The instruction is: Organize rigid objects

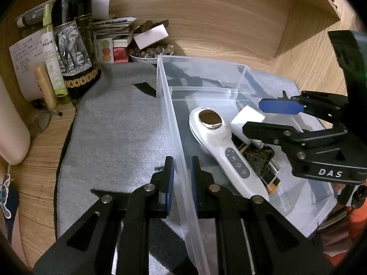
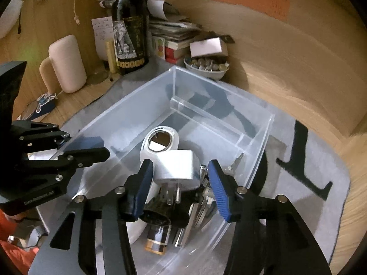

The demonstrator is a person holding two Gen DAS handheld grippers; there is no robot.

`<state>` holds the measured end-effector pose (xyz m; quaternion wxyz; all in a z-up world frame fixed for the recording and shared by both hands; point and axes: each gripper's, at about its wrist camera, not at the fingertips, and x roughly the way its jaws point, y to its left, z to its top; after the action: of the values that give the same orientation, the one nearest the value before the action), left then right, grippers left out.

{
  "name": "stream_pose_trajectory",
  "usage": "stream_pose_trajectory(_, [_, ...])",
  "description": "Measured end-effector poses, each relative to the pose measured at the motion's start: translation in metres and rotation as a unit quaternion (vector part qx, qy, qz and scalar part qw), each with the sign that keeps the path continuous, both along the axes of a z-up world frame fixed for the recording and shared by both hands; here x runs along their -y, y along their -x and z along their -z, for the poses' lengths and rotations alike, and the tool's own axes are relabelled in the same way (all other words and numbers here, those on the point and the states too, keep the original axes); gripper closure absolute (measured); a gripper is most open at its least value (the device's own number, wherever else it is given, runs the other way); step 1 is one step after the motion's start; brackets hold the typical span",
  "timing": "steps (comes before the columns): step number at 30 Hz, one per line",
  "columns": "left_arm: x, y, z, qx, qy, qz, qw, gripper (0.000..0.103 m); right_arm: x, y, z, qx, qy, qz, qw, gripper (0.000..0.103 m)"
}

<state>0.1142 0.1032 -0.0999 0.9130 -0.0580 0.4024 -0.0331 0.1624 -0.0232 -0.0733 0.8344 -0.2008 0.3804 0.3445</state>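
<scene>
A clear, glossy plastic bin [image 1: 174, 123] sat on a matt grey felt mat [image 1: 114, 126], over a smooth wood-grain desk [image 1: 229, 34]. A dark glass bottle [image 1: 73, 34] gleamed.

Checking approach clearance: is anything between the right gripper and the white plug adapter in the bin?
Nothing visible blocks it. The right gripper is open directly over the white plug adapter, fingers either side, inside the clear bin.
</scene>
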Motion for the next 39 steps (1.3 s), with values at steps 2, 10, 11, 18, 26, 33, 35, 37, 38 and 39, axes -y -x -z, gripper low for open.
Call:
stream_pose_trajectory(2, [-0.001, 0.000, 0.000, 0.000, 0.001, -0.003, 1.0000, 0.087, 0.000, 0.002, -0.004, 0.003, -0.001, 0.001, 1.000, 0.046])
stream_pose_trajectory(10, [-0.015, 0.001, -0.007, 0.007, -0.002, -0.038, 0.9993, 0.056, 0.018, 0.020, -0.030, 0.037, -0.043, 0.019, 0.998, 0.023])
stream_pose_trajectory(11, [-0.016, 0.003, -0.011, 0.013, -0.003, -0.042, 0.9990, 0.054, 0.023, 0.022, -0.034, 0.040, -0.055, 0.026, 0.997, 0.022])
stream_pose_trajectory(18, [-0.002, 0.028, -0.053, 0.087, -0.035, -0.043, 0.9946, 0.035, 0.055, 0.044, -0.054, 0.084, -0.091, 0.066, 0.990, 0.020])
stream_pose_trajectory(26, [0.034, 0.066, -0.096, 0.181, -0.057, -0.029, 0.9815, 0.009, 0.089, 0.082, -0.074, 0.155, -0.112, 0.101, 0.976, 0.000])
stream_pose_trajectory(33, [0.058, 0.088, -0.113, 0.227, -0.044, -0.021, 0.9726, 0.003, 0.115, 0.105, -0.086, 0.183, -0.138, 0.125, 0.965, 0.000])
stream_pose_trajectory(35, [0.065, 0.094, -0.115, 0.237, -0.045, -0.019, 0.9703, 0.003, 0.122, 0.110, -0.088, 0.192, -0.145, 0.130, 0.962, 0.000])
stream_pose_trajectory(37, [0.069, 0.099, -0.116, 0.245, -0.044, -0.018, 0.9684, 0.002, 0.127, 0.115, -0.089, 0.199, -0.152, 0.133, 0.959, 0.000])
stream_pose_trajectory(38, [0.071, 0.101, -0.117, 0.249, -0.044, -0.017, 0.9674, 0.002, 0.129, 0.117, -0.091, 0.203, -0.156, 0.134, 0.957, 0.000])
stream_pose_trajectory(39, [0.072, 0.102, -0.118, 0.252, -0.044, -0.017, 0.9666, 0.002, 0.131, 0.119, -0.092, 0.206, -0.159, 0.134, 0.956, 0.000])
